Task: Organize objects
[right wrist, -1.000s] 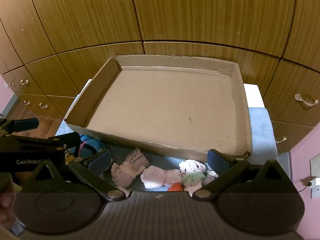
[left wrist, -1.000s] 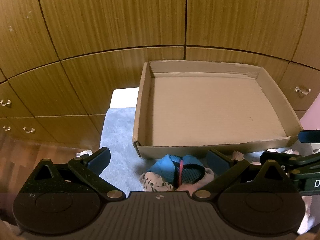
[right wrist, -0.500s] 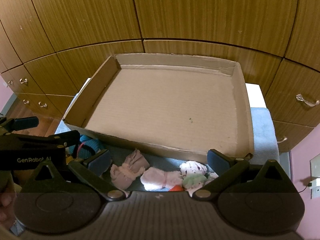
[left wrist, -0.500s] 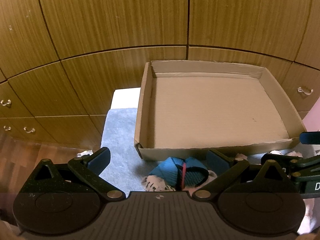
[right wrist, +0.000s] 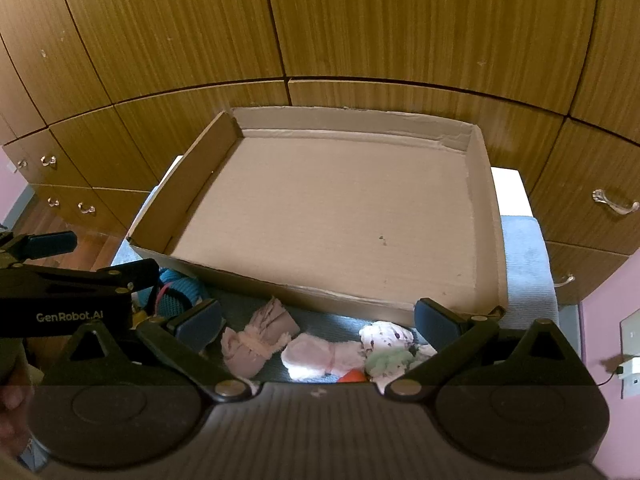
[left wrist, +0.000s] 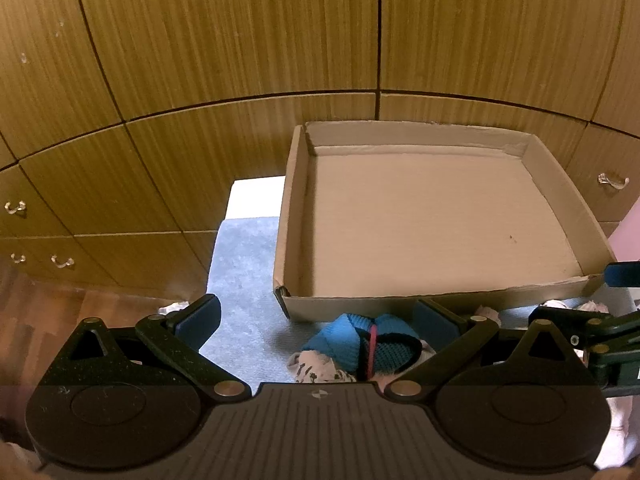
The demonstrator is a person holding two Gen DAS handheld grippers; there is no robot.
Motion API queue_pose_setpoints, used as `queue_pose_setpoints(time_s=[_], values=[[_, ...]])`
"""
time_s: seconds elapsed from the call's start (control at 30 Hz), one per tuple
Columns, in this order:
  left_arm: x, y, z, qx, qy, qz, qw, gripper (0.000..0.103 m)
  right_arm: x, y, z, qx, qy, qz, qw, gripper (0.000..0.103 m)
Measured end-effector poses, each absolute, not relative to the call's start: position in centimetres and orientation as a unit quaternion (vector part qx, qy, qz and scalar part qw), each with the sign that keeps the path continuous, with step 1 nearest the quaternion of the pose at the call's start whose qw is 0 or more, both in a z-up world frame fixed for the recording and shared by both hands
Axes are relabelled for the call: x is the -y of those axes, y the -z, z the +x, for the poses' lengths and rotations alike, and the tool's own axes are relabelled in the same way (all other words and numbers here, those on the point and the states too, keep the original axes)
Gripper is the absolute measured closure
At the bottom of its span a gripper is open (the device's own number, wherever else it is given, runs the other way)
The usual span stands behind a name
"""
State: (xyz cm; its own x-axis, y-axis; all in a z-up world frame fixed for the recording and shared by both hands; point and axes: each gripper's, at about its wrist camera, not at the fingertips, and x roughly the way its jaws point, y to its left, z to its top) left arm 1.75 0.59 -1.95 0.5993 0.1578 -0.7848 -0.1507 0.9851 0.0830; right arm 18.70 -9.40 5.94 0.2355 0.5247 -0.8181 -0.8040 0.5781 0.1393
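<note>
Flanking cardboard tray [right wrist: 484, 216]: wooden drawers [right wrist: 580, 184], socks [right wrist: 260, 340].

Wood-grain cabinet fronts [right wrist: 360, 20] fill the background, with drawers carrying curled metal handles [right wrist: 615, 203] below. Left of the cabinets lies reddish wooden floor [left wrist: 36, 304]; right, a pink wall [right wrist: 616, 308].

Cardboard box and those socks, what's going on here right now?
A person holds a gripper in each hand above small socks heaped on a grey cloth in front of an empty cardboard box. The left gripper is open over a blue sock. The right gripper is open over a pink sock and a white one. Nothing is gripped yet.
</note>
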Motion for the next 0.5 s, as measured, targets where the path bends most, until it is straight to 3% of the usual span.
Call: queue_pose_setpoints(time_s=[0.5], values=[[-1.1,1.3,0.3,-0.428,-0.094,0.005,0.899,0.001,11.0,-7.2,18.3,-0.433,-0.434,-0.146,0.776,0.0]])
